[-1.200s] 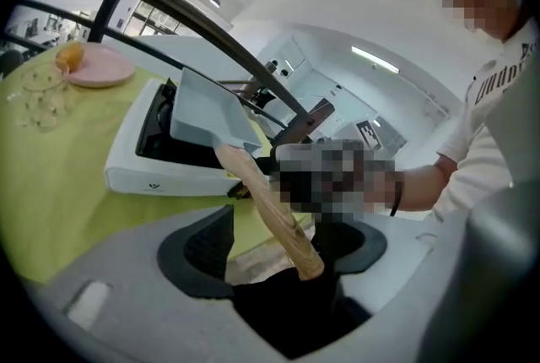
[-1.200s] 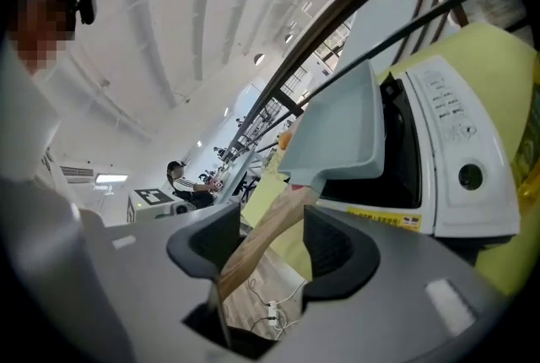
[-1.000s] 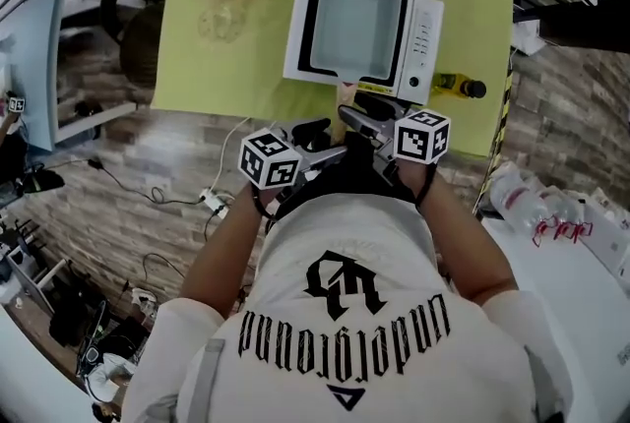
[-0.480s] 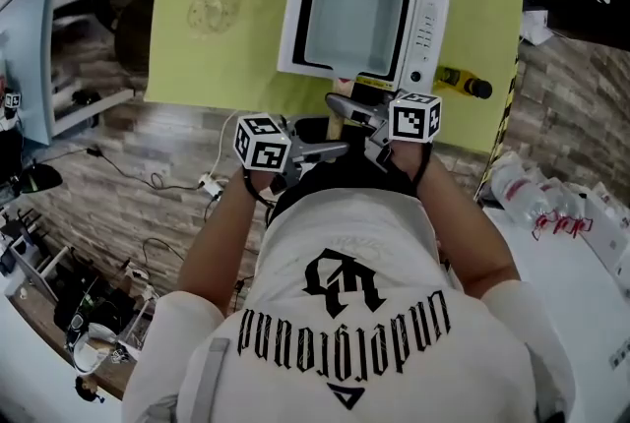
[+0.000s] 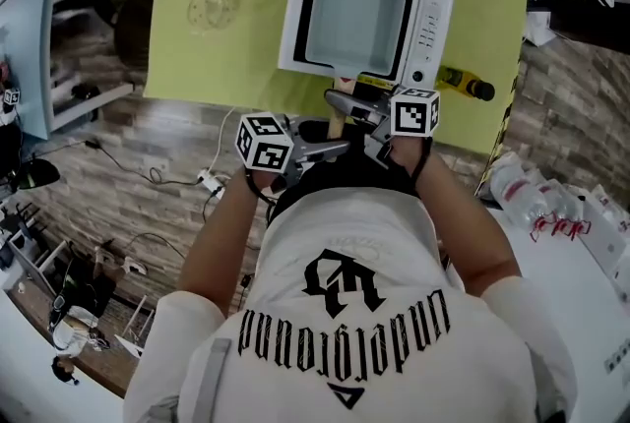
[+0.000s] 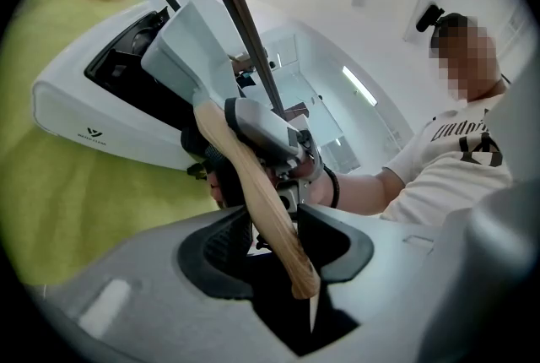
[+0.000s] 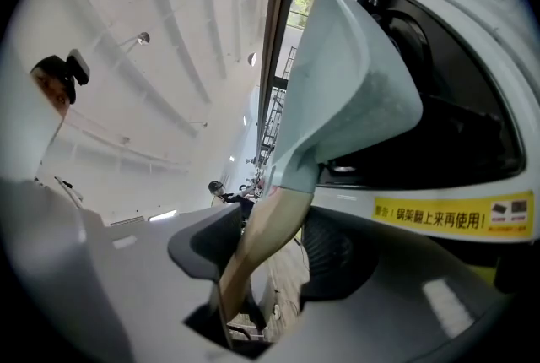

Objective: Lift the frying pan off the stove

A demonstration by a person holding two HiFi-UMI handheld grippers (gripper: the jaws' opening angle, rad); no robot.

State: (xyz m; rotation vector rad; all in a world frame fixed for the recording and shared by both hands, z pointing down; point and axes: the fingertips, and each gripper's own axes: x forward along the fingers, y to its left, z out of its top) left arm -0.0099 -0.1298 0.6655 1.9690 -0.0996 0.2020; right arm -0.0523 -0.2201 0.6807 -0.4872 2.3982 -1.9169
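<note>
Left gripper [image 6: 274,243] and right gripper [image 7: 274,247] clamped on the pan's handle [image 6: 253,176].
Both had just been closing their jaws, and the pads of each pressed the wooden handle between them. The pan [image 5: 352,21] sat on the stove [image 5: 428,28] on the green table [image 5: 236,57].

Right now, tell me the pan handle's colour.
The handle is light wood-brown; the left gripper view shows it best.
</note>
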